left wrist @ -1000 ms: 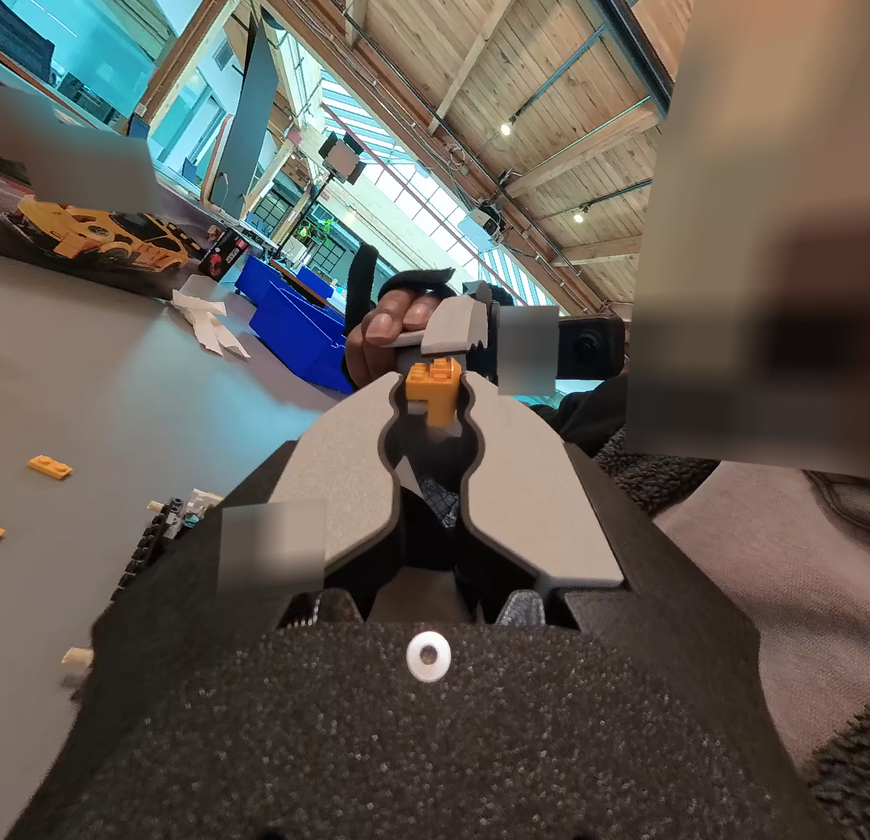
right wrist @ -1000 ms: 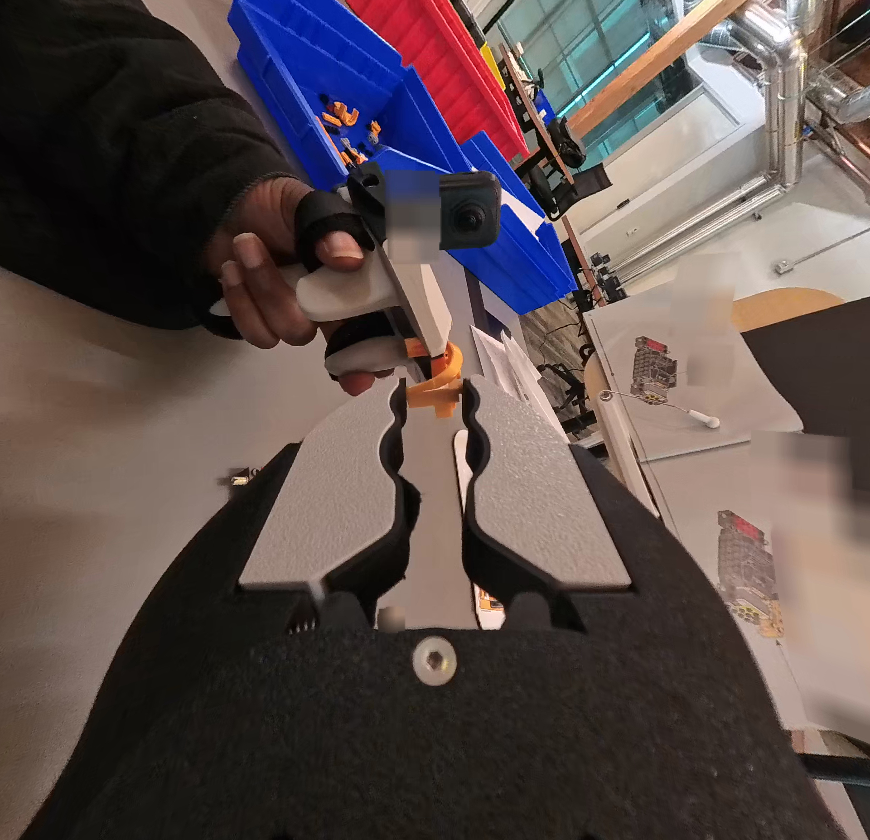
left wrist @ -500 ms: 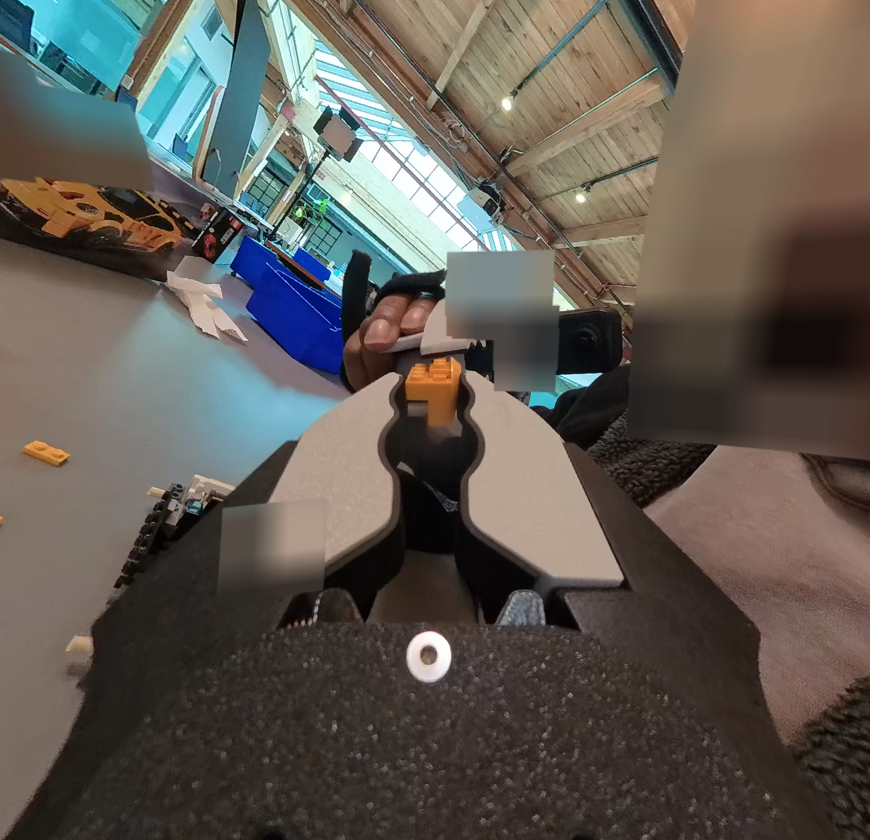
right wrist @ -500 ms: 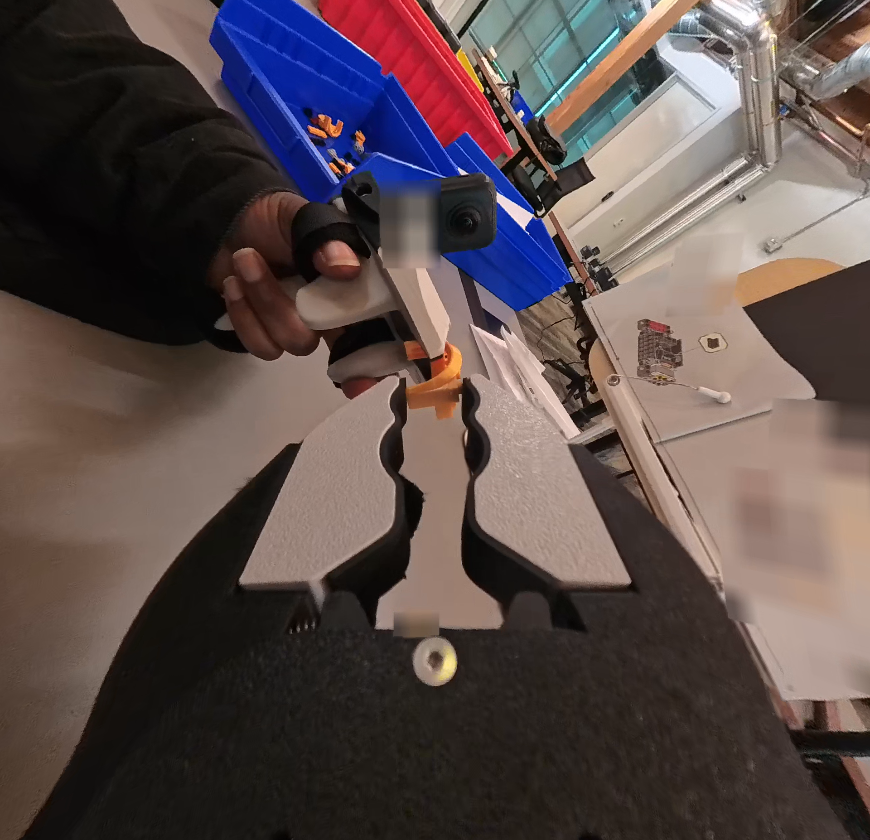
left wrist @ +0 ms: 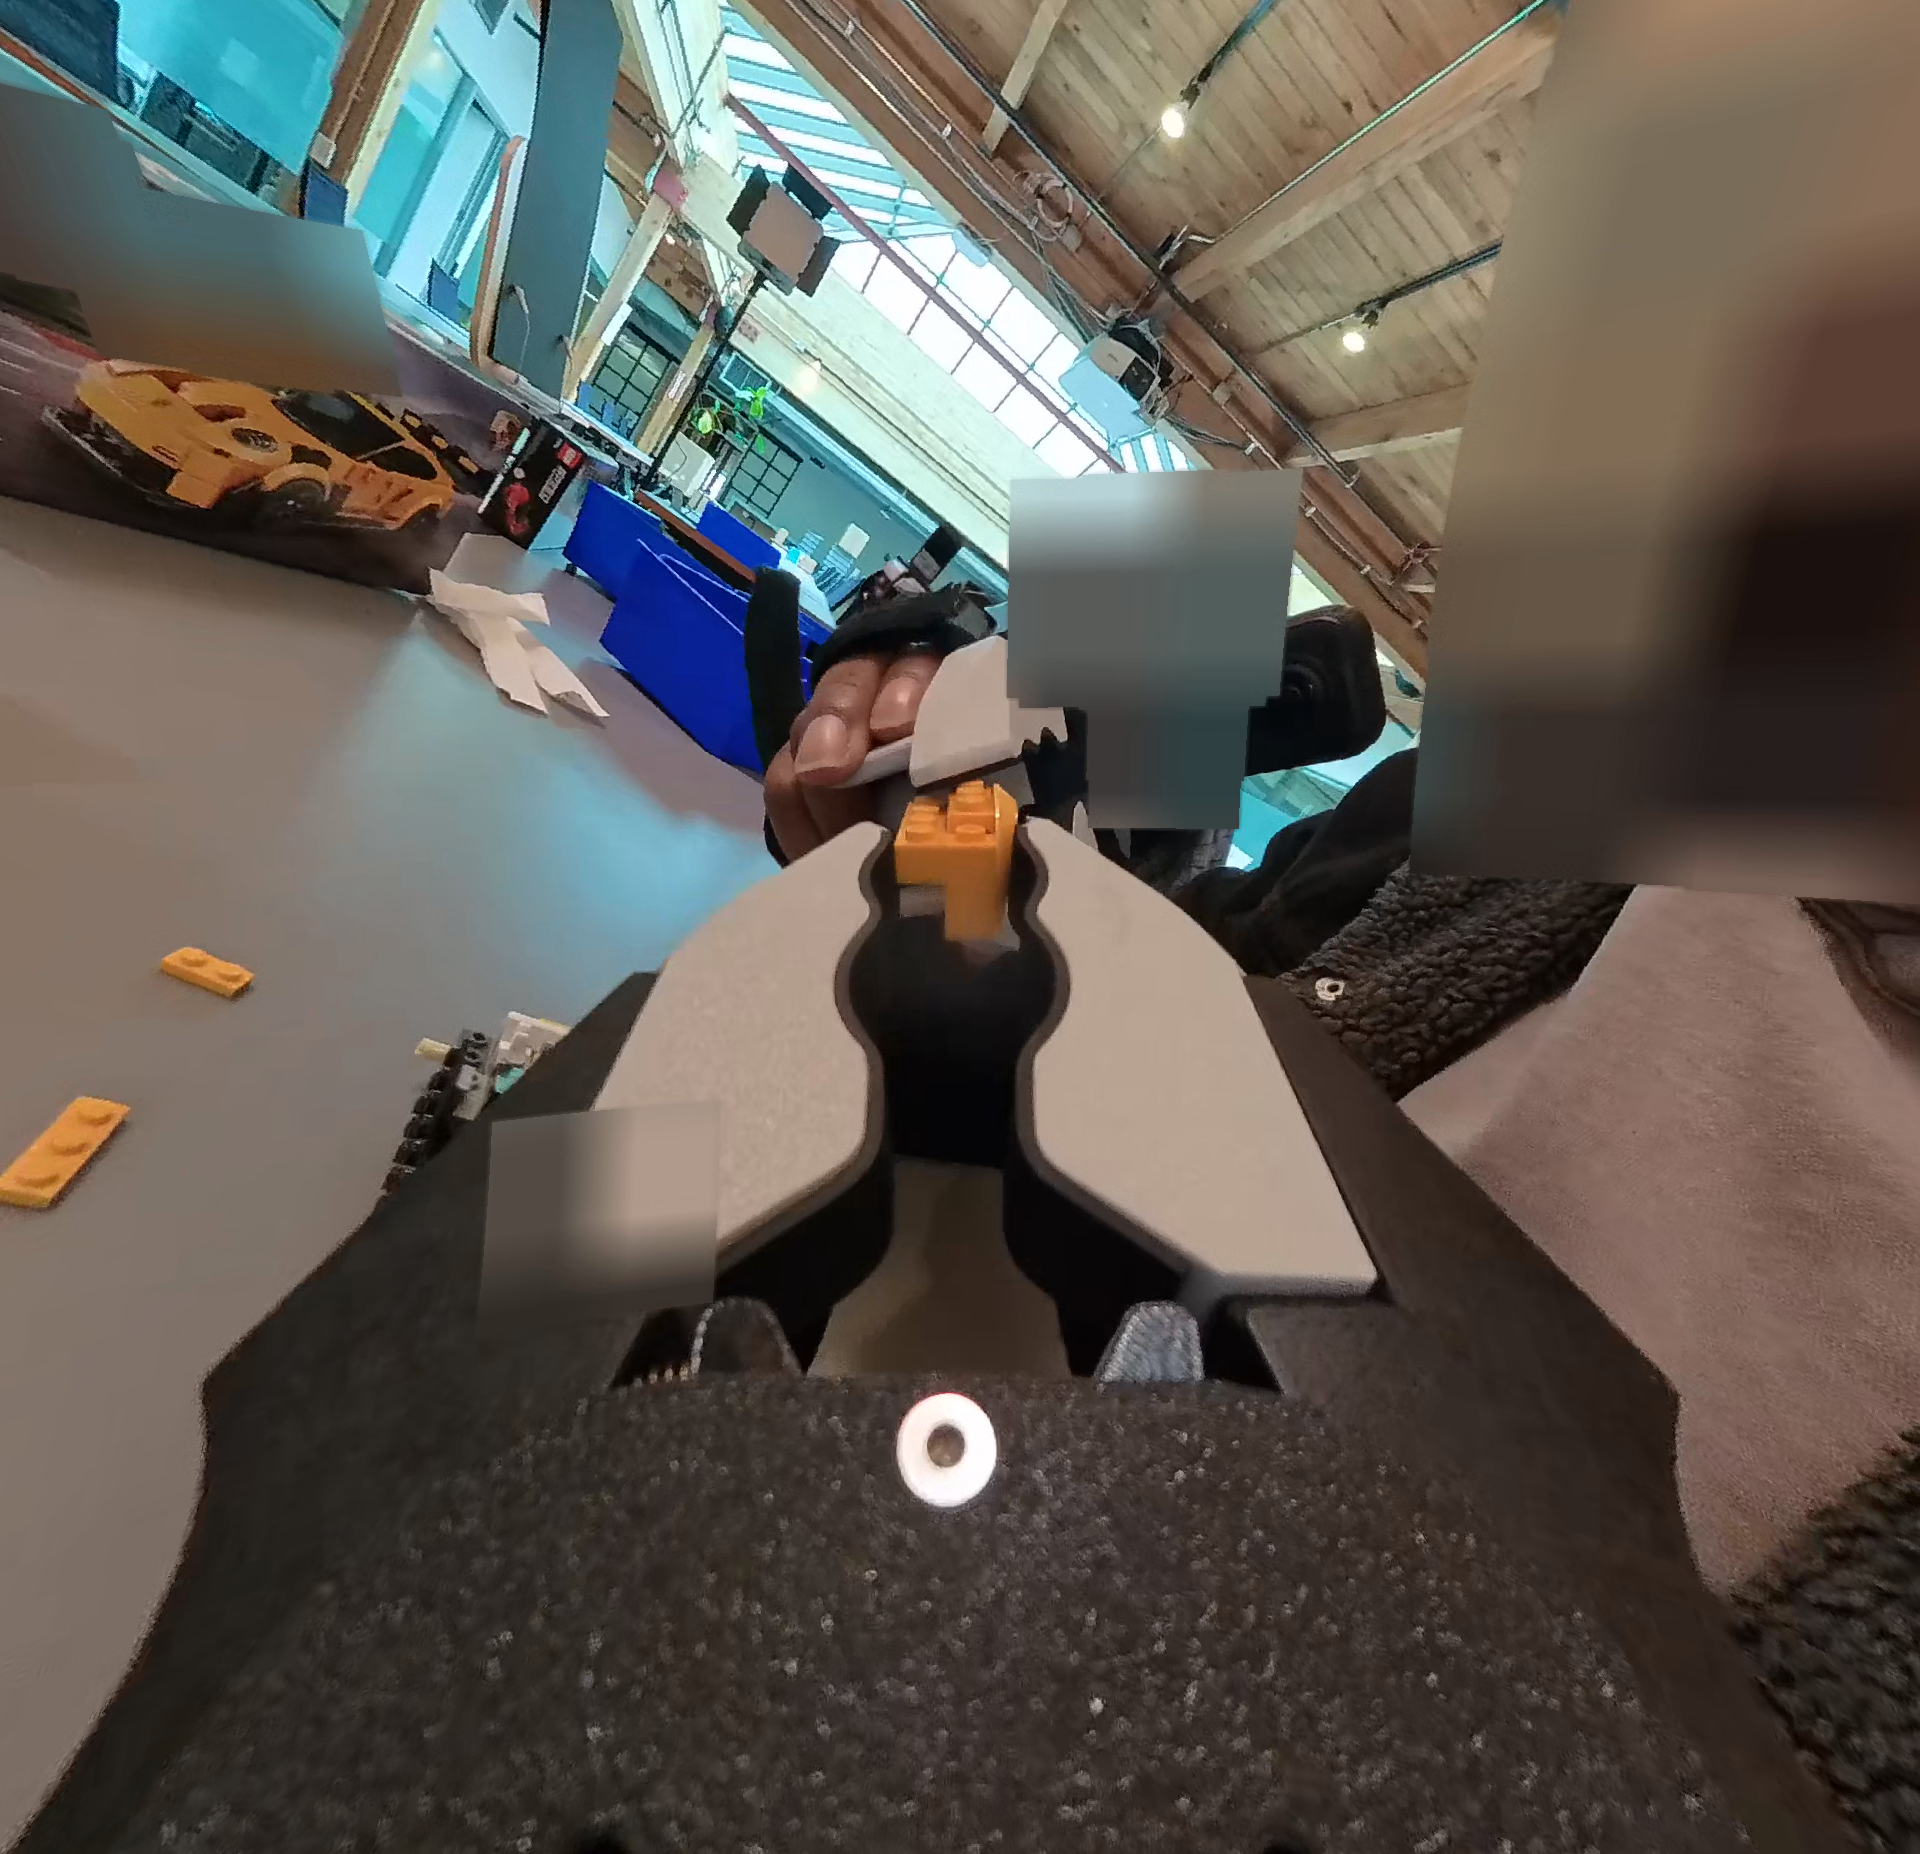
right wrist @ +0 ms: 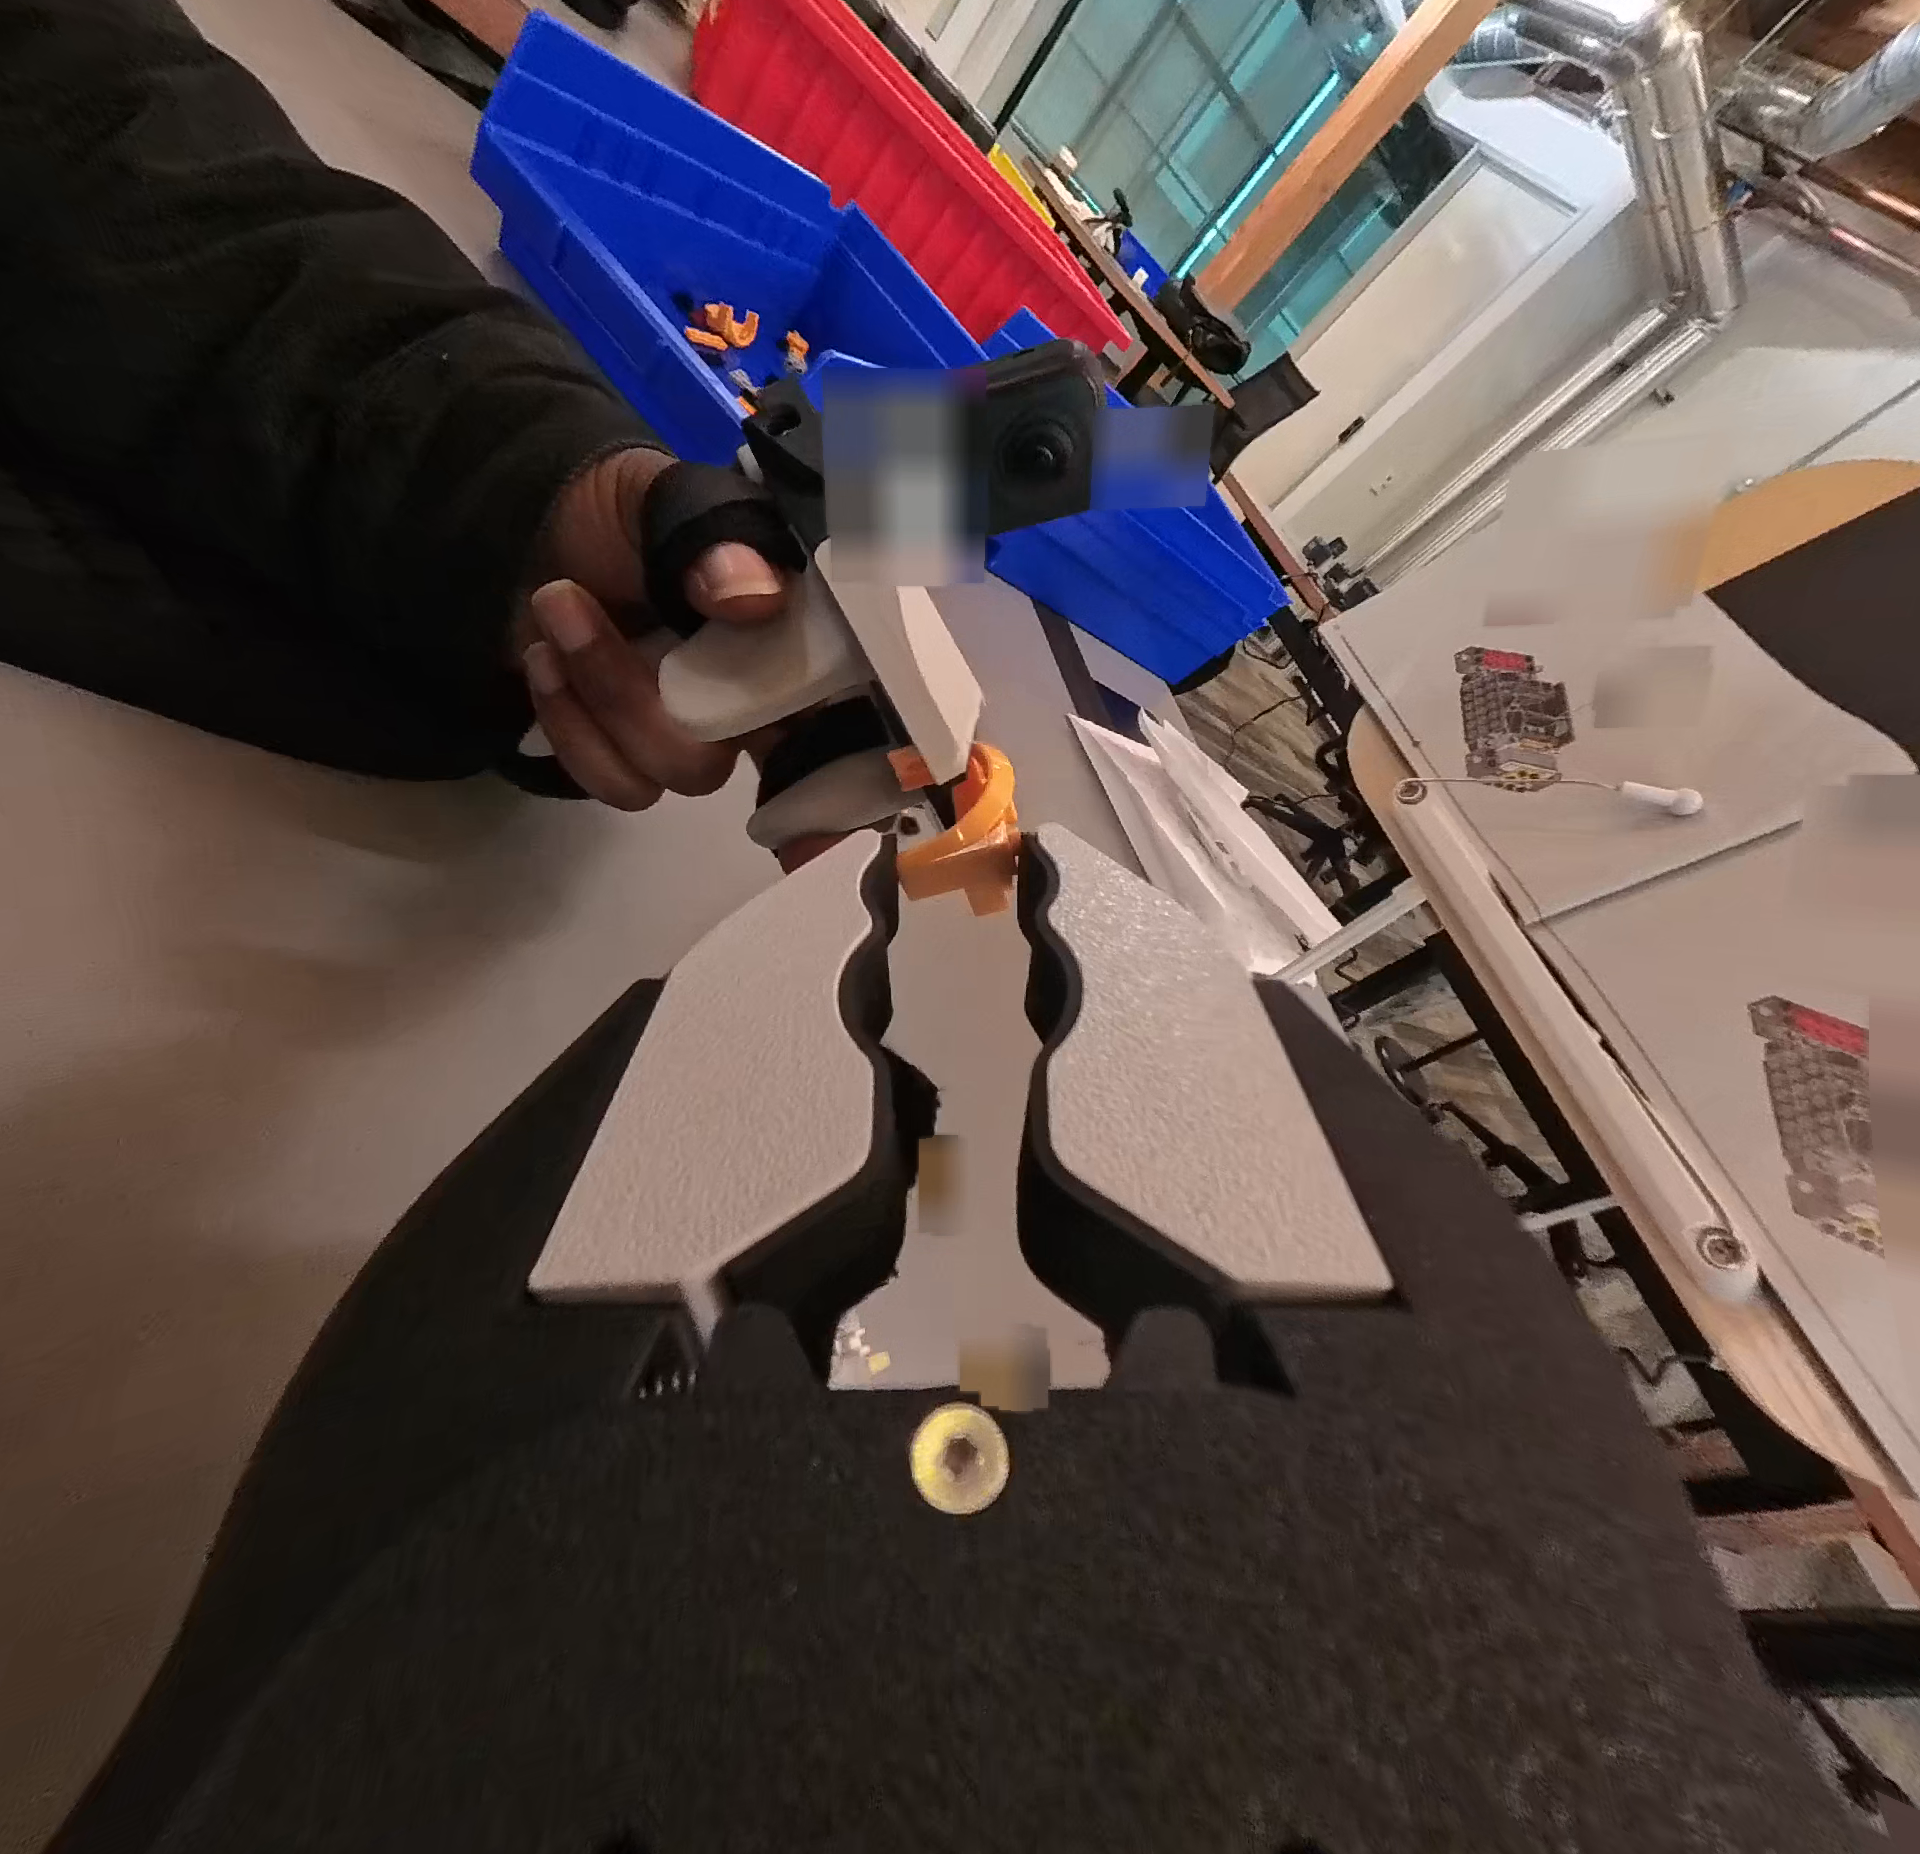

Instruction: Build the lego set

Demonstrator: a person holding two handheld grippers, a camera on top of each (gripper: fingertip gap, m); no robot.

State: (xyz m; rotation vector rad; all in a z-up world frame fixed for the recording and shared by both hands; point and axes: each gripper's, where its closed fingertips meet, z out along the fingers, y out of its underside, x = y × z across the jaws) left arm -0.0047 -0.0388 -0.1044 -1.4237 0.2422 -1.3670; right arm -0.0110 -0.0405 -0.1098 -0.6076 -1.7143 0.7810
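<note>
The orange lego brick [left wrist: 954, 848] sits pinched between the tips of the left gripper [left wrist: 951, 854], above the grey table [left wrist: 312, 765]. The right gripper [right wrist: 956, 864] is clamped on an orange curved piece [right wrist: 961, 838], and both pieces meet tip to tip.

No lettering is legible from my grippers: printing on the black box [left wrist: 535, 487] beyond the yellow car picture [left wrist: 260, 443] is too small to make out.

Bright daylight via skylights, wide-angle warp at edges, slight motion blur.
</note>
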